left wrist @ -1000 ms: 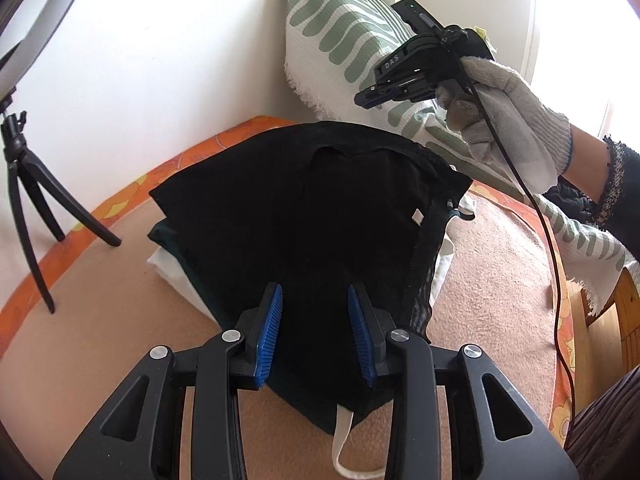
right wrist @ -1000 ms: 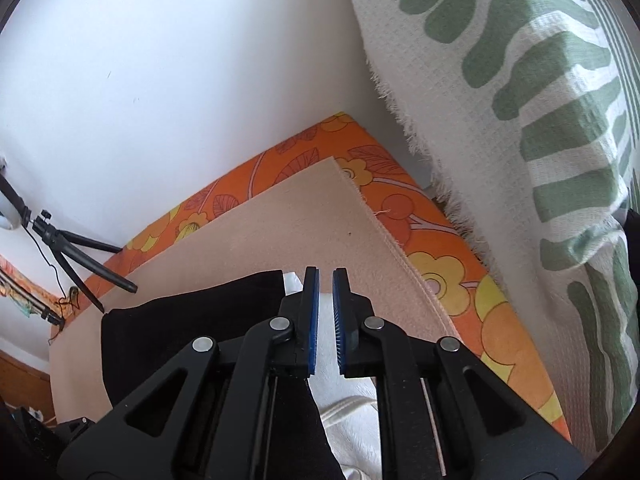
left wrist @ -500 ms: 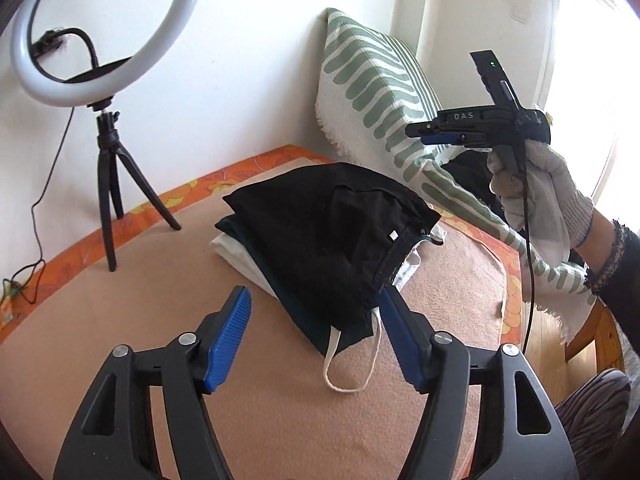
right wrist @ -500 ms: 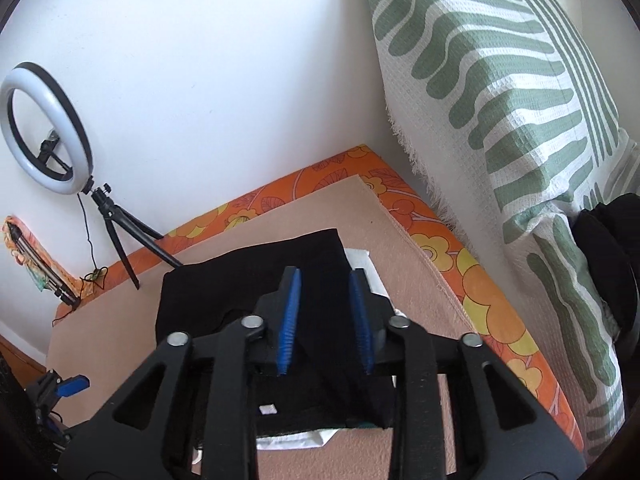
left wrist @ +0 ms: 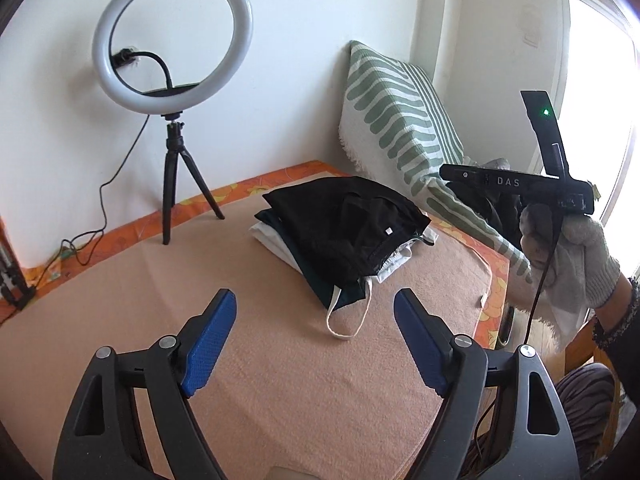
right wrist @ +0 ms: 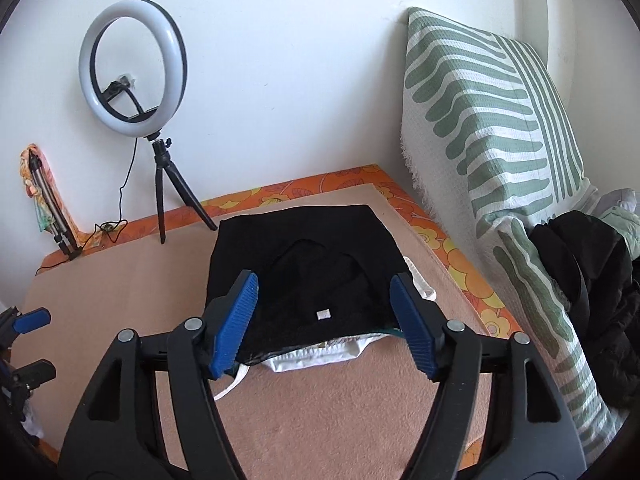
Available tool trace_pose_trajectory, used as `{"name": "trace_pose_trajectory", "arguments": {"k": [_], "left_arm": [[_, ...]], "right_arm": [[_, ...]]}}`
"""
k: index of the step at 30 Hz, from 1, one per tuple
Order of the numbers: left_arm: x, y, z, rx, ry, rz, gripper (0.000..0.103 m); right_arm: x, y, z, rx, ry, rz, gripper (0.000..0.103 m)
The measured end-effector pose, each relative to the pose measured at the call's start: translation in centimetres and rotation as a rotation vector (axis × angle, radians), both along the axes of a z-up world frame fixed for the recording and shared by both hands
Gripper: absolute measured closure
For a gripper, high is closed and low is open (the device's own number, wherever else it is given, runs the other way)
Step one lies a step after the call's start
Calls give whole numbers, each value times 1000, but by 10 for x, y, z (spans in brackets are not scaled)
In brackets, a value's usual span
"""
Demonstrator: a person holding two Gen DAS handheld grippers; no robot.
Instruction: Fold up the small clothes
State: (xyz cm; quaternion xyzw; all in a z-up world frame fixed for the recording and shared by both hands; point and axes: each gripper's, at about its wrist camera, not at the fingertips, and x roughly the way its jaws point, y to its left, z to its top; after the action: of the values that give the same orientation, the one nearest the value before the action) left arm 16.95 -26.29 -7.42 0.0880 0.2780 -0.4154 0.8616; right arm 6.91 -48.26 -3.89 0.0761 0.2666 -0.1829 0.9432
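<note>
A folded black garment (left wrist: 344, 224) lies on top of a small stack of folded clothes, with dark green and white pieces (left wrist: 280, 246) under it, on the tan blanket (left wrist: 256, 360). It also shows in the right wrist view (right wrist: 308, 272). My left gripper (left wrist: 314, 340) is open and empty, held back from the stack. My right gripper (right wrist: 324, 320) is open and empty above the stack's near edge. In the left wrist view the right gripper's body (left wrist: 520, 188) is held in a gloved hand (left wrist: 568, 256) at the right.
A ring light on a black tripod (left wrist: 172, 168) stands at the back left against the wall, cable trailing. A green striped pillow (left wrist: 400, 120) leans at the back right. Loose dark clothes (right wrist: 592, 280) lie on the right. The orange floral mattress edge (right wrist: 460, 256) borders the blanket.
Both grippers have pulled back and up from the stack. The left has opened wide from a narrow gap. The right has gone from nearly shut to wide open. The black garment stays on the stack.
</note>
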Motion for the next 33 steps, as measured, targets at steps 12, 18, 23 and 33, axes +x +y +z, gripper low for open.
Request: {"name": "trace_pose_trajectory", "arguments": {"k": [12, 18, 23, 33], "left_arm": [[-30, 26, 0, 46, -72, 85, 13], [-36, 32, -2, 52, -109, 111, 2], [-39, 34, -4, 62, -119, 115, 2], [-41, 36, -5, 67, -153, 140, 1]], "right_arm": [[-39, 65, -16, -86, -33, -86, 11], [-43, 85, -26, -113, -66, -119, 7], [-44, 96, -29, -119, -103, -131, 2], [-41, 97, -37, -106, -130, -139, 1]]}}
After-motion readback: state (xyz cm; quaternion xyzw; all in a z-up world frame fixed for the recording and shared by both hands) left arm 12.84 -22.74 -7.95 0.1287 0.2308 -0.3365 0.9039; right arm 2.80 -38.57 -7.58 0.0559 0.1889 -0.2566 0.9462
